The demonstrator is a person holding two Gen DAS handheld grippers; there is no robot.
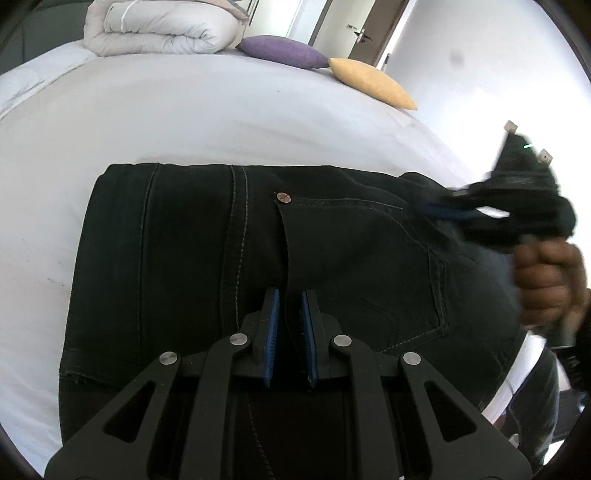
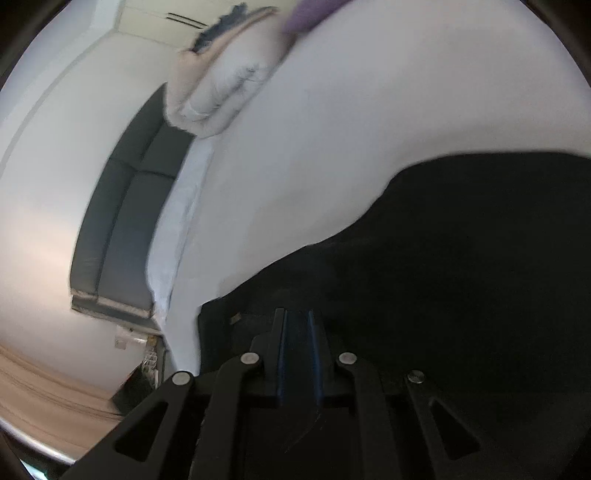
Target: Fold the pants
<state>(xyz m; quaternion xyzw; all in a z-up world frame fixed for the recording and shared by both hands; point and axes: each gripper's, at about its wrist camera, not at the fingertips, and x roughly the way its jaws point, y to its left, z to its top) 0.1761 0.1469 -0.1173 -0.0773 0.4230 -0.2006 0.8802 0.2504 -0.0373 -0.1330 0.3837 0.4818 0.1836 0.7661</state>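
Note:
Black jeans lie folded on the white bed, with a copper rivet and a back pocket showing. My left gripper is low over the near part of the jeans, its blue pads shut on a fold of the denim. My right gripper shows blurred at the jeans' right edge, held in a hand. In the right wrist view the right gripper has its pads close together on dark cloth of the jeans. That view is blurred.
A rolled white duvet, a purple cushion and a yellow cushion lie at the far end of the bed. A door stands beyond them. A grey headboard shows in the right wrist view.

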